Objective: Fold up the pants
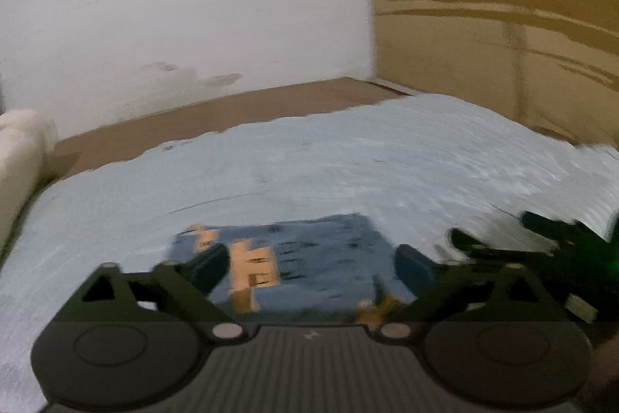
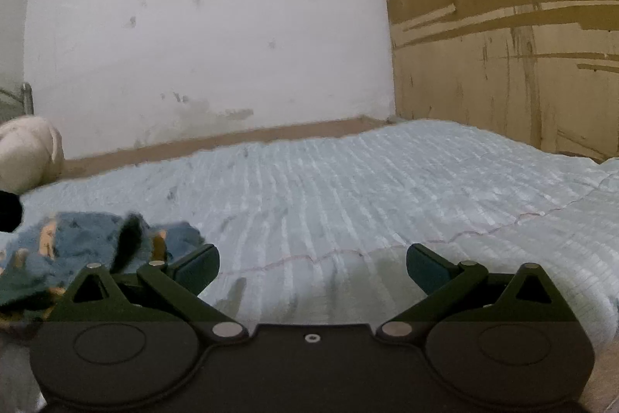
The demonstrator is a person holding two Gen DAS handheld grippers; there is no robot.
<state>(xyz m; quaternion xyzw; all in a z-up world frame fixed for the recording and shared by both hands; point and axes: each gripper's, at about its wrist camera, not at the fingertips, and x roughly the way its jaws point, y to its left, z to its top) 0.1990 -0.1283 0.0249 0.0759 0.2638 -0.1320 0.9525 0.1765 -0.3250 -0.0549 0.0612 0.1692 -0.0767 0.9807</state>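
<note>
The pants (image 1: 309, 258) are blue with orange patches and lie folded in a small block on the light blue bedspread (image 1: 309, 161). My left gripper (image 1: 311, 266) is open, its fingers on either side of the block just above it. The right gripper shows blurred at the right edge of the left wrist view (image 1: 541, 250). In the right wrist view the pants (image 2: 89, 246) lie at the lower left. My right gripper (image 2: 311, 268) is open and empty over bare bedspread (image 2: 348, 188), to the right of the pants.
A white wall (image 2: 212, 26) runs behind the bed and a wooden panel (image 2: 503, 45) stands on the right. A brown board (image 1: 232, 107) edges the far side of the bed. A white pillow (image 2: 27, 153) lies at the far left.
</note>
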